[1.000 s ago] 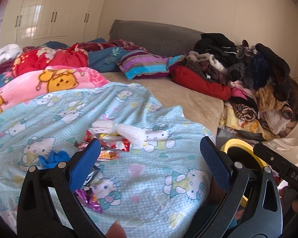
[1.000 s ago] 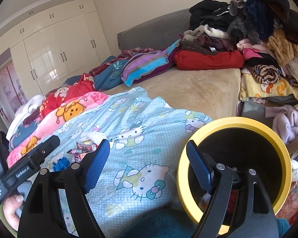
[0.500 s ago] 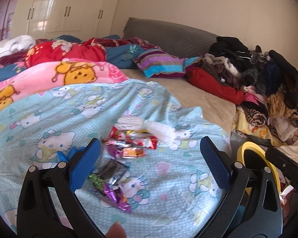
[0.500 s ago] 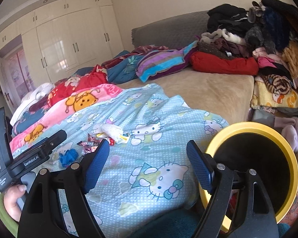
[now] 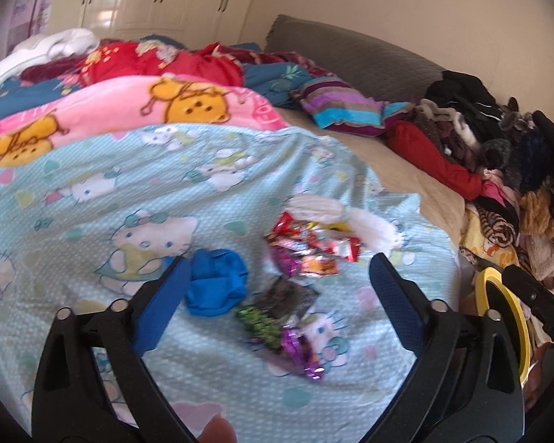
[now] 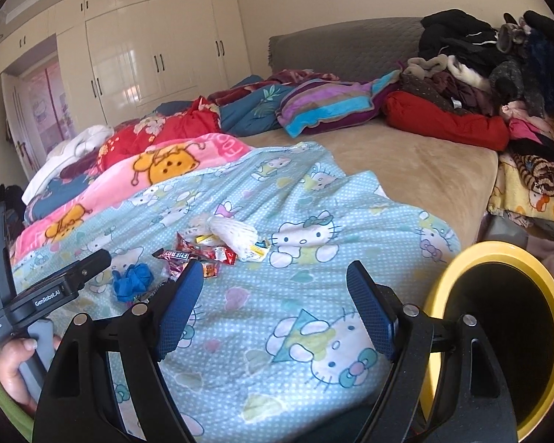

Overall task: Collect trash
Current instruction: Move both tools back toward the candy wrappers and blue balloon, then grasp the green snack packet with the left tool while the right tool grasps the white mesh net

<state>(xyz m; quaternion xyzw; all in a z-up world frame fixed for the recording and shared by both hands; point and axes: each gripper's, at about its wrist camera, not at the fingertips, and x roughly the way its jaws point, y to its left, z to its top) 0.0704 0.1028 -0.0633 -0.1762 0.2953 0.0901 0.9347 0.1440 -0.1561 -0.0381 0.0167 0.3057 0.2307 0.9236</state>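
Both grippers, left gripper (image 5: 277,295) just narrowing and right gripper (image 6: 275,308), gape empty above scattered wrappers (image 5: 306,254) on the blanket (image 5: 92,199)

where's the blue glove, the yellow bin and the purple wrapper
blue glove (image 5: 216,284), left wrist view, middle of the crumpled bundle
yellow bin (image 6: 441,295), right wrist view, left side of its rim
purple wrapper (image 5: 301,354), left wrist view, its shiny middle

Bright daylight, fisheye edges, slight blur

Light-blue cat-print blanket (image 5: 92,192); yellow-rimmed black bin (image 6: 498,317); blue glove (image 5: 216,284).
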